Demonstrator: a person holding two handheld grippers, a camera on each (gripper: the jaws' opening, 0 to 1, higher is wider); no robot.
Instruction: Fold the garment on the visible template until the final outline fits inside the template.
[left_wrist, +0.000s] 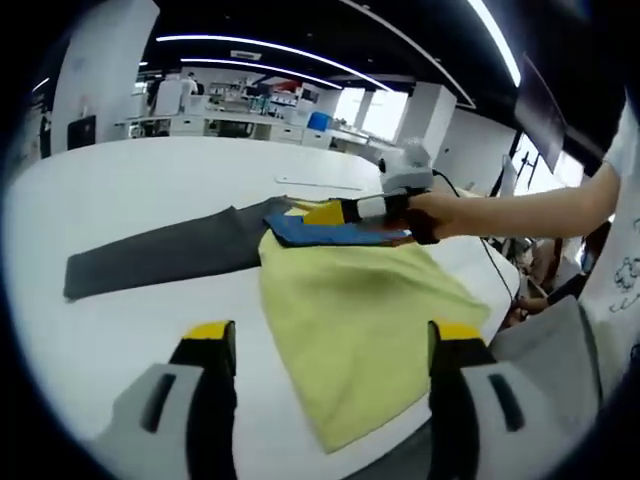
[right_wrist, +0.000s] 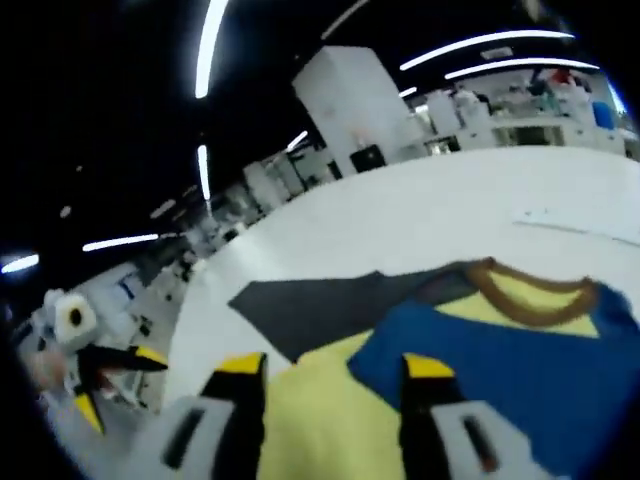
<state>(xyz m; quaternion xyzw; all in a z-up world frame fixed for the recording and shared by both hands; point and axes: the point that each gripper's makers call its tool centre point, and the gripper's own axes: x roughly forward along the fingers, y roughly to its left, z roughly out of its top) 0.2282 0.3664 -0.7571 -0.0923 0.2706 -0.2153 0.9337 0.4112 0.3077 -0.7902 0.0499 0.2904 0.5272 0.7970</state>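
Garment (left_wrist: 360, 320) lies between left gripper (left_wrist: 330, 345) open jaws

- The left tool (left_wrist: 335, 345) rises from the bottom of the left gripper view, its two yellow-tipped jaws set wide apart with nothing between them.
- A white surface (left_wrist: 130, 170) carries the garment (left_wrist: 355, 310), yellow with a blue panel near the collar.
- A dark grey template (left_wrist: 160, 255) lies flat beside the garment, its near end partly covered by the yellow cloth.
- The right tool (left_wrist: 345, 215) enters from the right, held by a person's hand (left_wrist: 430, 212), with its jaws at the blue collar area.
- Whether those jaws grip the cloth cannot be told.
- Desks and white pillars stand well behind.
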